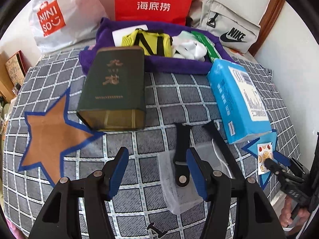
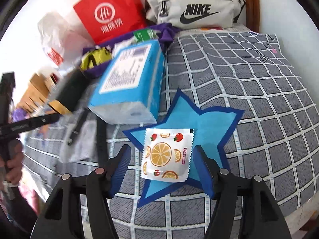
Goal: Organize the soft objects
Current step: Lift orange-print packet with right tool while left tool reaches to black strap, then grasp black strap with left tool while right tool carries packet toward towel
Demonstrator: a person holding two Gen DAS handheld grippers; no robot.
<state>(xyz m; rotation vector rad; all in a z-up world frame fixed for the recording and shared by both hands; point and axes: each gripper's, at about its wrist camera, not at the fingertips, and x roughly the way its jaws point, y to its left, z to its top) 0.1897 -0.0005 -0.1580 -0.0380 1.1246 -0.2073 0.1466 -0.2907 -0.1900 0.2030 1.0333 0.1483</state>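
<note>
A white fruit-print sachet point(image 2: 166, 154) lies on a blue star mat point(image 2: 207, 123). My right gripper point(image 2: 163, 169) is open, its fingers on either side of the sachet; it also shows in the left wrist view point(image 1: 277, 160). My left gripper point(image 1: 157, 171) is open and empty above the checked cloth, with a black strap point(image 1: 181, 159) on a clear pouch point(image 1: 179, 181) between its fingers. A blue tissue pack point(image 1: 237, 99) lies by the blue star. A dark green tin point(image 1: 113, 89) lies next to an orange star mat point(image 1: 49, 131).
A purple cloth tray point(image 1: 175, 65) at the back holds a yellow pouch point(image 1: 151, 41), white fabric point(image 1: 189, 47) and a green pack. Behind stand a red bag point(image 1: 153, 0), a white Miniso bag point(image 1: 51, 18) and a grey Nike bag point(image 1: 229, 23).
</note>
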